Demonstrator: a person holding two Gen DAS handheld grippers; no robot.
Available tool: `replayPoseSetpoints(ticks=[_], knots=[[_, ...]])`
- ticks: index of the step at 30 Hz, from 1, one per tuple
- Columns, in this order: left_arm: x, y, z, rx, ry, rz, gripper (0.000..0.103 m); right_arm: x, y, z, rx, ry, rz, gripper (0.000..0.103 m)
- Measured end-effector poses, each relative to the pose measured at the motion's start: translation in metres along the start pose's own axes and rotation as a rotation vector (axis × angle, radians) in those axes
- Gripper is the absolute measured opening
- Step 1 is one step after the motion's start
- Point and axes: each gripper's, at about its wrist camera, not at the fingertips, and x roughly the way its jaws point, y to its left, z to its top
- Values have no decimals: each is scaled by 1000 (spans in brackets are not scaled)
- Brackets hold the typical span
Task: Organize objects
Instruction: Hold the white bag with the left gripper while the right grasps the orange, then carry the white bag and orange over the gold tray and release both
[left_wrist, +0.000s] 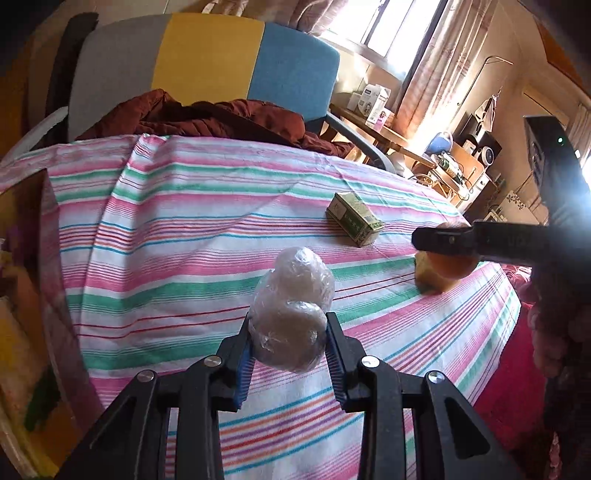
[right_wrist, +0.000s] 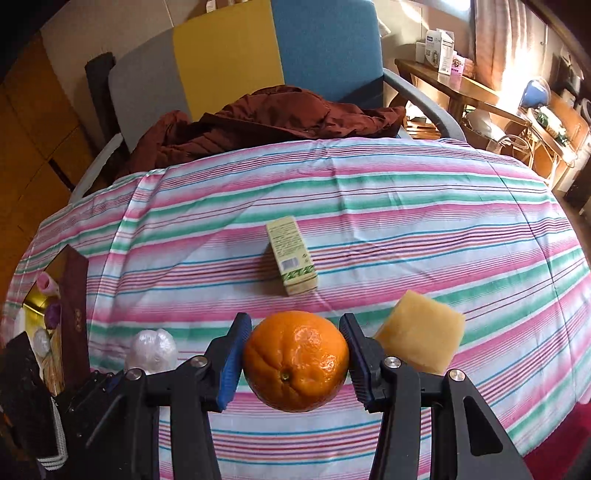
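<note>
Your left tongs (left_wrist: 289, 334) clench a plastic-wrapped bundle (left_wrist: 293, 314). Your right tongs (right_wrist: 295, 349) grip the orange (right_wrist: 295, 360), with the green box (right_wrist: 291, 254) lying farther off on the striped worktop (right_wrist: 443, 229).

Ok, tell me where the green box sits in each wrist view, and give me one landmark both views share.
Left wrist view: the green box lies right of centre on the striped cloth, beyond the plastic-wrapped bundle.
Right wrist view: the green box lies near the centre, just beyond the orange.
Shared landmark: the grey, yellow and blue chair back behind the table.
</note>
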Motion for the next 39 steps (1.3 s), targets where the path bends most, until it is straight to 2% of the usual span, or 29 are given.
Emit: replayPoseSetpoints(ticks=[5,8,15,24,32,39], knots=[[-46,6,2,10,-73,33,34,-5,27,-21,1,-11,59,50],[-70,13,3,18,-121,81,34,-9,45,-30,-3,-16,92,50],[-110,41,-4,-8,-176,163,34,-14,91,-43,-37,-21,165,50],[-145,89,-24,-101,-199,236,34,-12,159,-57,-117,-9,256,50],[-182,131,-38,-209,-239,237,34,-15,213,-63,-218,-3,293,50],[-212,183,-45,-330,-273,260,34,-14,254,-59,-292,-6,319,50]])
